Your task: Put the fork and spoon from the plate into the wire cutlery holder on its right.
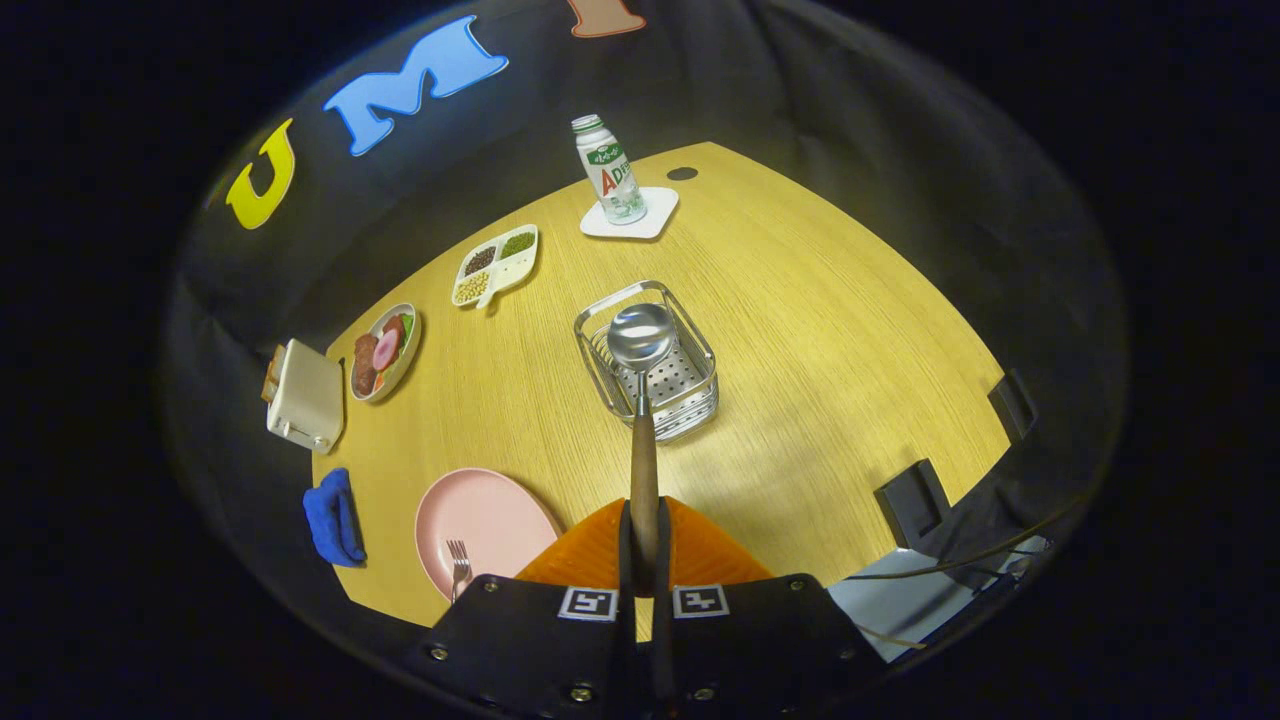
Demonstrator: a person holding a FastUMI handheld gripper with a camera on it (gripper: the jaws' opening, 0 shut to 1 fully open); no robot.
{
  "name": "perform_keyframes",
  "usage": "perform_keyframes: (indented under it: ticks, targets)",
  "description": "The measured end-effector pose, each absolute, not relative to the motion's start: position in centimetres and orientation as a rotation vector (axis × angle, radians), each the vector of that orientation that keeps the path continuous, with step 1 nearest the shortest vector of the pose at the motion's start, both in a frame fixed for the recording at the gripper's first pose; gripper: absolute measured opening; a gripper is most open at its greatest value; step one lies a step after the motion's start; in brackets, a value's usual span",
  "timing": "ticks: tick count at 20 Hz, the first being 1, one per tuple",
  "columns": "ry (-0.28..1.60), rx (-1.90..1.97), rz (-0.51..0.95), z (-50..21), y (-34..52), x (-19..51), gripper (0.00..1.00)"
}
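Wooden-handled steel spoon [642, 440] is pinched between both fingers of the tool [643, 555], its bowl hanging over the chrome wire cutlery holder [690, 395] just ahead. Left of the fingers, the silver fork [459, 566] lies on the round pink plate [490, 520] on the yellow wood desk [830, 330].

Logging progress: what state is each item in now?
Gripper: shut on spoon handle.
Wood-handled metal spoon: held, bowl over holder.
Wire cutlery holder: upright, nothing inside.
Round pink plate: holds fork.
Metal fork: lying on plate.
White plastic bottle: upright, capped, on coaster.

no legible txt on bottle [610, 170]
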State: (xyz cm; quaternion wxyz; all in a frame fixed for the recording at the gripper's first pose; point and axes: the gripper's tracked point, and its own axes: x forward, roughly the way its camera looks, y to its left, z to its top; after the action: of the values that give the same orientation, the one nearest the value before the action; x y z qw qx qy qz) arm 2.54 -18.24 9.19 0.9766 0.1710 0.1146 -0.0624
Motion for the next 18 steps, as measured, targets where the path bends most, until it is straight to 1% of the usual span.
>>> perform_keyframes:
  ticks: [4, 9, 11, 13, 14, 16, 17, 18]
  targets:
    - [0.301, 0.332, -0.145, 9.4, -18.6, 3.0, 0.06]
    - [0.297, 0.326, -0.174, 10.1, -19.3, 3.6, 0.06]
    - [0.283, 0.318, -0.177, 10.6, -19.3, 3.2, 0.11]
    - [0.261, 0.314, -0.171, 11.4, -19.2, 3.0, 0.12]
    - [0.252, 0.313, -0.166, 11.8, -19.2, 3.0, 0.16]
    - [0.227, 0.314, -0.164, 12.2, -19.3, 2.9, 0.17]
    - [0.217, 0.316, -0.167, 12.7, -19.5, 2.7, 0.20]
    - [0.206, 0.319, -0.172, 12.8, -19.6, 2.5, 0.26]
